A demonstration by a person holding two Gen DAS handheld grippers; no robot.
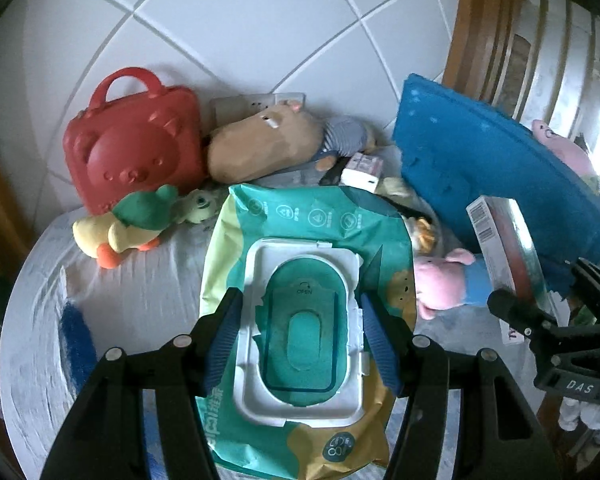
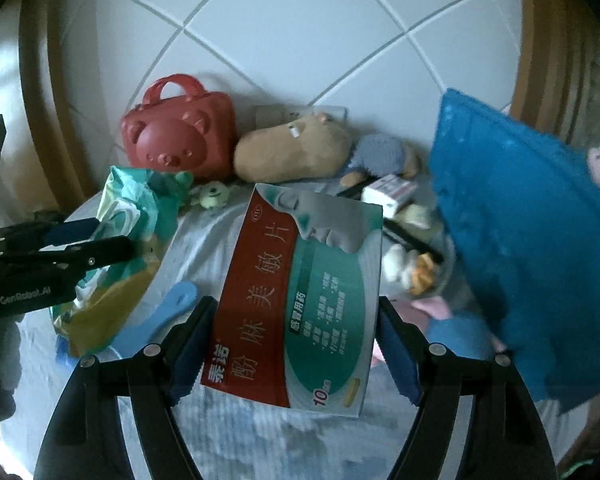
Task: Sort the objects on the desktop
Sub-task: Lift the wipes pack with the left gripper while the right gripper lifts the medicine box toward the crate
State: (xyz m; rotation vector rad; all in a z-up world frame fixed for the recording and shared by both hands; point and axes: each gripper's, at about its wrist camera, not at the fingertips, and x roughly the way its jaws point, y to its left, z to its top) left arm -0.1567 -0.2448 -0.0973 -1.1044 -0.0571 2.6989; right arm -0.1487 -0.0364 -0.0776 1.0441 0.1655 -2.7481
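Observation:
My left gripper is shut on a green wet-wipes pack with a white flip lid, held above the table; it also shows in the right wrist view. My right gripper is shut on a red, white and green medicine box, held above the table. That box shows edge-on in the left wrist view.
A red bear-shaped case, a brown plush, a yellow duck plush, a pink pig plush, a small box and a blue board crowd the table's back and right. A tiled wall stands behind.

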